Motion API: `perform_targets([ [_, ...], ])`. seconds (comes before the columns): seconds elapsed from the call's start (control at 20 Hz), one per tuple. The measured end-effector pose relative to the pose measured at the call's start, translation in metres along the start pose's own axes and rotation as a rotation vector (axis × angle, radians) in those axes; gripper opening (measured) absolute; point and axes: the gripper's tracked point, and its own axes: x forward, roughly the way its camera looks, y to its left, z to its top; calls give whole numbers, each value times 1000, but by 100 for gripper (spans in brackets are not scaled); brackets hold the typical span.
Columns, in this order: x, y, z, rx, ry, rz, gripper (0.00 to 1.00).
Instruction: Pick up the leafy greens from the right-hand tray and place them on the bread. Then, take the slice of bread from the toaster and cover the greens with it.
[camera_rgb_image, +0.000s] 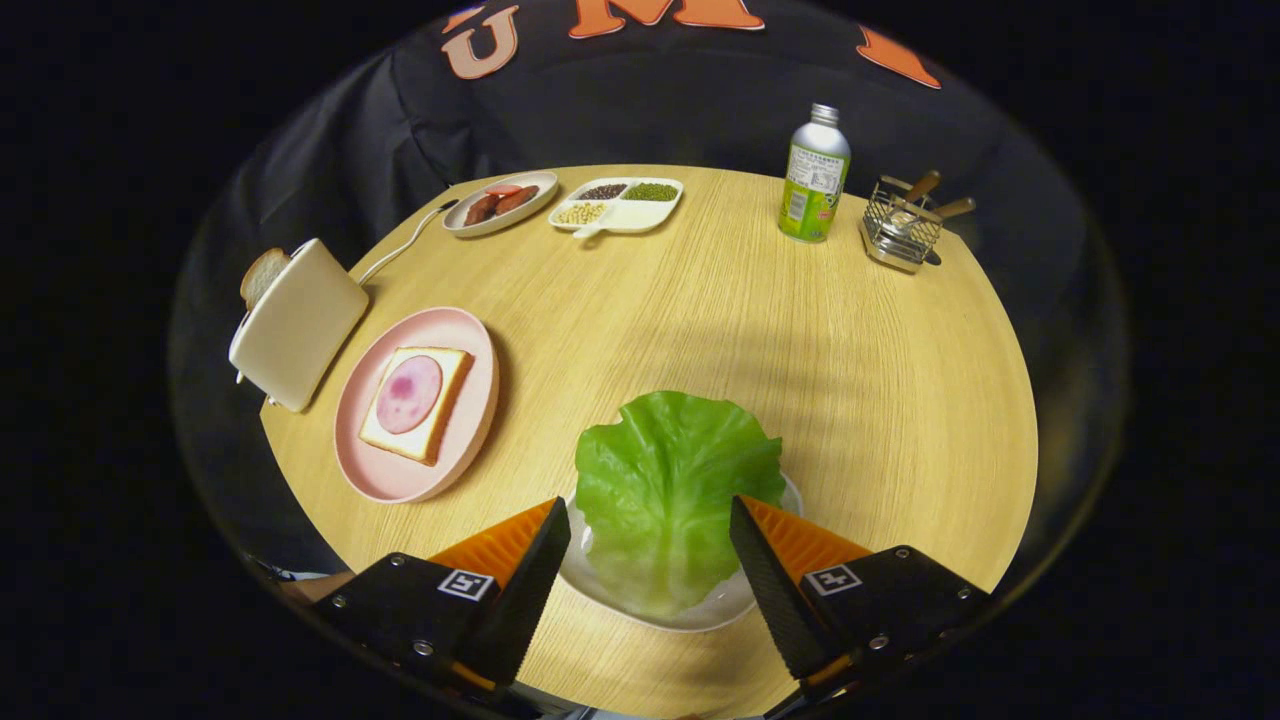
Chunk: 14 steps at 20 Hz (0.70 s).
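A green lettuce leaf (668, 490) lies on a small white tray (700, 612) on the round wooden table. My gripper (650, 510) is open, its two fingers standing on either side of the leaf's near half without pressing it. To the left, beyond the fingers, a pink plate (400, 478) holds a slice of bread (446, 392) topped with a round of ham (409, 394). Farther left stands a cream toaster (297, 324) with a slice of bread (262, 274) sticking out of its slot.
At the table's far side sit an oval dish of sausages (500, 202), a divided white dish of beans (620, 205), a green bottle (815, 175) and a wire basket (905, 228) with wooden-handled utensils. The toaster's cord (405, 243) trails toward the back.
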Motion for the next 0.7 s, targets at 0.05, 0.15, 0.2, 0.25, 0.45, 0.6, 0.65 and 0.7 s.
perform_targets([
  [0.05,5,-1,-4,1,17,-8,97],
  [0.15,14,-5,-8,-8,43,-29,96],
  [0.2,17,-7,-11,-12,53,-42,95],
  [0.25,21,-7,-14,-16,62,-53,94],
  [0.45,24,-10,-13,-30,62,-98,83],
  [0.6,23,-15,-15,20,76,-120,68],
  [0.65,23,-18,-15,37,81,-126,60],
  [0.7,24,-19,-15,47,81,-129,46],
])
